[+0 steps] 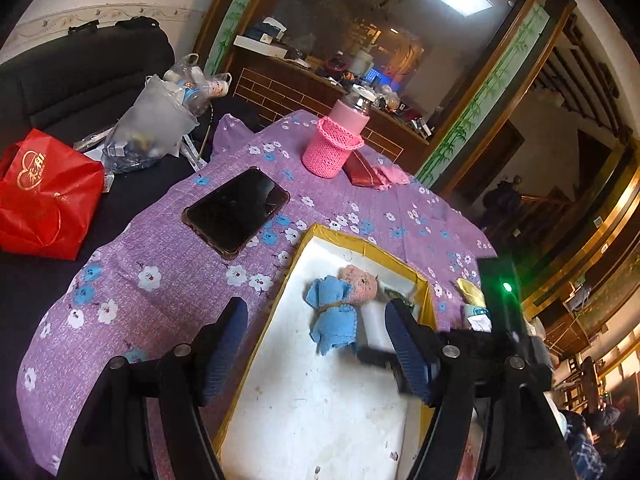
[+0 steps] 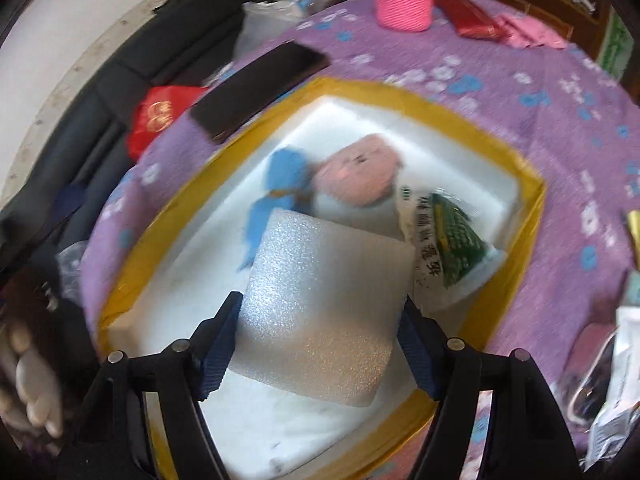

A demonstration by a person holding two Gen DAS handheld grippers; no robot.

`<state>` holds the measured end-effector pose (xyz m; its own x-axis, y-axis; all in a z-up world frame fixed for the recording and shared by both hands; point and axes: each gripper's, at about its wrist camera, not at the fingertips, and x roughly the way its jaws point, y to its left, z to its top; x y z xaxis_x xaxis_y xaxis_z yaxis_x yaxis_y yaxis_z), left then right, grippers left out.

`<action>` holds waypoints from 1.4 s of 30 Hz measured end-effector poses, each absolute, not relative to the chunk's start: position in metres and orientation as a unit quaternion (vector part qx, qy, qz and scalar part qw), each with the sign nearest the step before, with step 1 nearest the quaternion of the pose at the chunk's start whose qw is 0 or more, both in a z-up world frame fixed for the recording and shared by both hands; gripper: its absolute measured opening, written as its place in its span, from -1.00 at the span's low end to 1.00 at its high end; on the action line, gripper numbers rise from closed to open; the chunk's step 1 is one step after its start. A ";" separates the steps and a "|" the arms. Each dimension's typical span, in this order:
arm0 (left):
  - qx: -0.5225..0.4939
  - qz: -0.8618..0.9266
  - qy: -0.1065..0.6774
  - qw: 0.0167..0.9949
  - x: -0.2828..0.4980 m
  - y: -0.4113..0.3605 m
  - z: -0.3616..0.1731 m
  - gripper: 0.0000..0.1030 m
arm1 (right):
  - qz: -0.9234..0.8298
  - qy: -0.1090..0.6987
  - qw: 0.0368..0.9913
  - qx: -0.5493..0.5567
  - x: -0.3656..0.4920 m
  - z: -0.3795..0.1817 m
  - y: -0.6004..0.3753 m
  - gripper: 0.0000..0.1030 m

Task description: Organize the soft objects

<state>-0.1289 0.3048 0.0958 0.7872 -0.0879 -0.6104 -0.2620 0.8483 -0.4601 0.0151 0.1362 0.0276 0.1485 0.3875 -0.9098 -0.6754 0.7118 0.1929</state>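
Observation:
A yellow-rimmed box (image 1: 362,242) with a white foam floor sits on the purple flowered cloth. In it lie a blue cloth bundle (image 1: 334,316) tied with a band, a pink knitted ball (image 1: 360,282) and a green-and-white packet (image 2: 448,248). My left gripper (image 1: 316,344) is open and empty, hovering over the box near the blue bundle. My right gripper (image 2: 320,344) is shut on a white foam block (image 2: 324,312) and holds it over the box (image 2: 532,216), in front of the blue bundle (image 2: 280,184) and pink ball (image 2: 360,172). The right gripper also shows at the box's right edge in the left wrist view.
On the cloth stand a black phone (image 1: 236,210), a pink knitted bottle sleeve (image 1: 334,148), a red pouch (image 1: 362,170) and a pink cloth (image 1: 390,176). A red bag (image 1: 44,196) and plastic bags (image 1: 156,128) lie on the dark sofa to the left. Small packets (image 2: 612,380) lie at the right.

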 end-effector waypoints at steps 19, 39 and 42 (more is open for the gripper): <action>-0.195 -0.018 0.339 0.920 -0.131 0.212 0.114 0.73 | 0.382 0.450 0.807 0.026 0.015 0.104 0.034 0.76; -0.062 -0.031 0.472 0.879 -0.013 0.027 0.015 0.74 | 0.192 0.357 0.893 0.196 -0.006 0.108 -0.260 0.77; -0.038 -0.011 0.452 0.891 -0.007 0.023 0.008 0.90 | 0.156 0.351 0.899 0.212 0.001 0.091 -0.285 0.77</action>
